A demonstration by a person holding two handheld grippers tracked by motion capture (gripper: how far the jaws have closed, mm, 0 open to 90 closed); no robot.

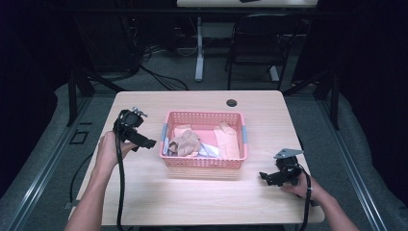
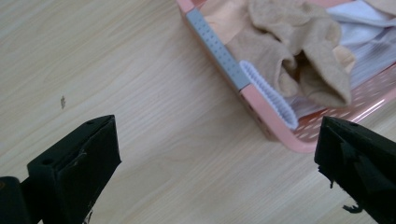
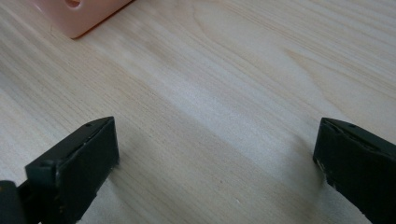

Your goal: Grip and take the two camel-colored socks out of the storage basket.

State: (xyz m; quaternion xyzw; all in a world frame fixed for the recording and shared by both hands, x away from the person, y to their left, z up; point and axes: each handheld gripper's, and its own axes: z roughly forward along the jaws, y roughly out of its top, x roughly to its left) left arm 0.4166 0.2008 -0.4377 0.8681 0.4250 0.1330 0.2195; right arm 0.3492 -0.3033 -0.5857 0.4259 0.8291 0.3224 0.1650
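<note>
Matte black blocky fingers [image 2: 74, 163] of the left gripper [image 1: 144, 143], spread wide, holding nothing, over pale wood-grain surface [image 2: 116, 84]. Aimed at the near left corner of the pink perforated plastic basket [image 1: 204, 161], just beside it, not touching. Inside: crumpled beige stocking [image 2: 299, 51], white ribbed fabric edge [image 2: 268, 93] draped over the rim. Right gripper [image 1: 272, 176] low over the surface, fingers [image 3: 74, 163] likewise wide apart and empty, basket corner up ahead, apart. Both held in hands with forearms reaching forward.

overhead forward-down, two close tabletop views, basket [image 1: 204, 161] shared
</note>
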